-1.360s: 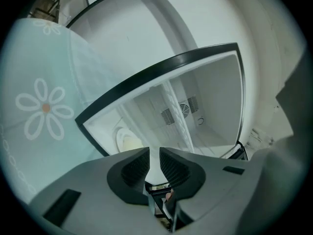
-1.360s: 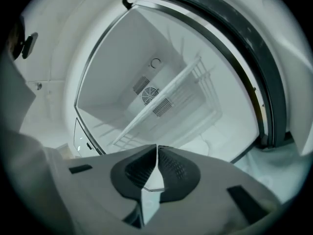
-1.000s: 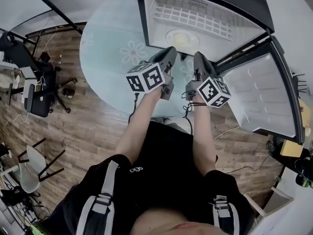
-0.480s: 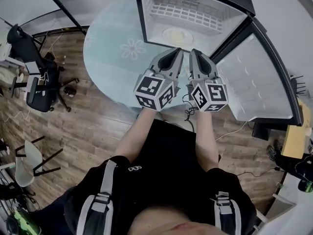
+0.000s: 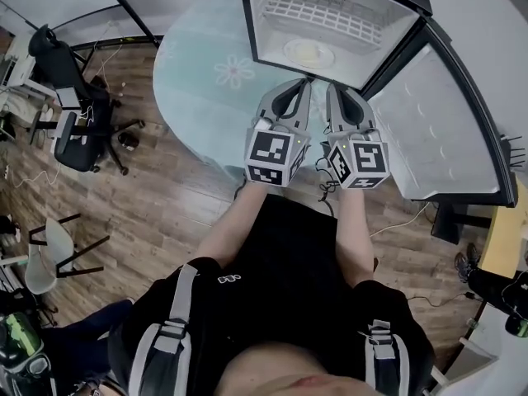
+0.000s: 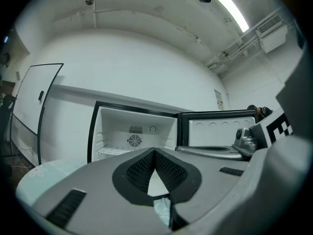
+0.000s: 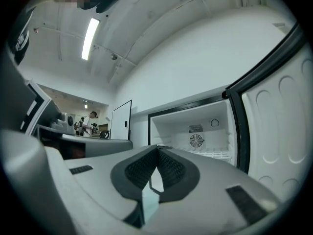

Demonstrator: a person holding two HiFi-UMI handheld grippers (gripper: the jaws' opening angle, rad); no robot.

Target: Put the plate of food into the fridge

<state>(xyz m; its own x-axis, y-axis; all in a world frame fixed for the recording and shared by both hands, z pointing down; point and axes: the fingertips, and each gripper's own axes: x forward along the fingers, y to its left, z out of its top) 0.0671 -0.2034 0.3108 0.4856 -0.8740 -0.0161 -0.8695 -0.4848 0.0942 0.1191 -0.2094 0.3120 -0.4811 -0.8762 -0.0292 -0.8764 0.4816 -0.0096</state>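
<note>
My left tool (image 5: 299,89) and right tool (image 5: 337,94) are grey with black-and-white square markings. The fridge (image 5: 268,15) is white inside and black-edged. The tabletop (image 5: 194,97) is pale teal with white flowers, and the floor (image 5: 165,200) is brown wood-grain.

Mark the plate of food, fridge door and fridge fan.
plate of food (image 5: 309,54), head view, centre of the plate.
fridge door (image 5: 437,130), head view, inner liner panel.
fridge fan (image 6: 134,141), left gripper view, grille centre.

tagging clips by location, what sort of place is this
Probably an office or lab workspace, not a home kitchen: office chairs on wood floor, a ceiling strip light, an open mini fridge.
</note>
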